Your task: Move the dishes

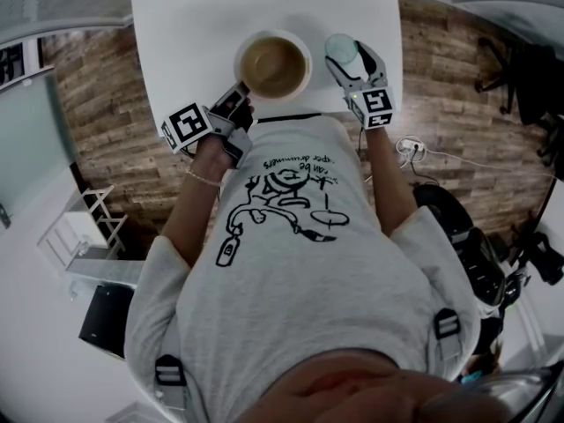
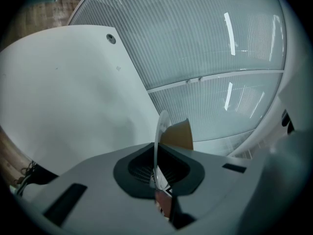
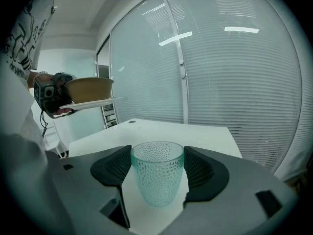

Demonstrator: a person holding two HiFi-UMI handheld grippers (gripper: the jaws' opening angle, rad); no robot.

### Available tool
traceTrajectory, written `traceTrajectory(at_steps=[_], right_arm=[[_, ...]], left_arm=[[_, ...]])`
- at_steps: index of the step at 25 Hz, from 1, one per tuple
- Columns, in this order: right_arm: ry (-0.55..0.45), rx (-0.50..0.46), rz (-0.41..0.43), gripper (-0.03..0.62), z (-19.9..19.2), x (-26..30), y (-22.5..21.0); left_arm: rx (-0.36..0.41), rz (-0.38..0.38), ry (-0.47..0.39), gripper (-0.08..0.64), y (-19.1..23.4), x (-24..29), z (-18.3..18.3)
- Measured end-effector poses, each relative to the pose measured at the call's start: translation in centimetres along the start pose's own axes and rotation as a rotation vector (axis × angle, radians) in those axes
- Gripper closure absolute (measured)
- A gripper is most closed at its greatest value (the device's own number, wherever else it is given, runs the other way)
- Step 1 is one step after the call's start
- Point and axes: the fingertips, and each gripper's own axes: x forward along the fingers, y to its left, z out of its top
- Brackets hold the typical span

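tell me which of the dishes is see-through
The teal dimpled tumbler, between the pads of the right gripper. The brown bowl and the white plate under it are both opaque.

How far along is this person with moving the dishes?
Nothing looks set down anywhere new yet. In hand: the left gripper has its jaws shut on the rim of a white plate carrying a brown bowl, held up above the white table; the right gripper has its jaws clasping a green glass. Left: carrying both off and setting them down, to a spot these views don't show.
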Motion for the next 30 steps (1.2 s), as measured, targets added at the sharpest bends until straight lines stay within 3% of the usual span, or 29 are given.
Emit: traceTrajectory(at_steps=[30], right_arm=[[0.045,-0.01,0.008,0.249,-2.7,0.3,0.5]], left_arm=[[0.012,0.002,0.011,0.549,0.0,-0.3,-0.4]])
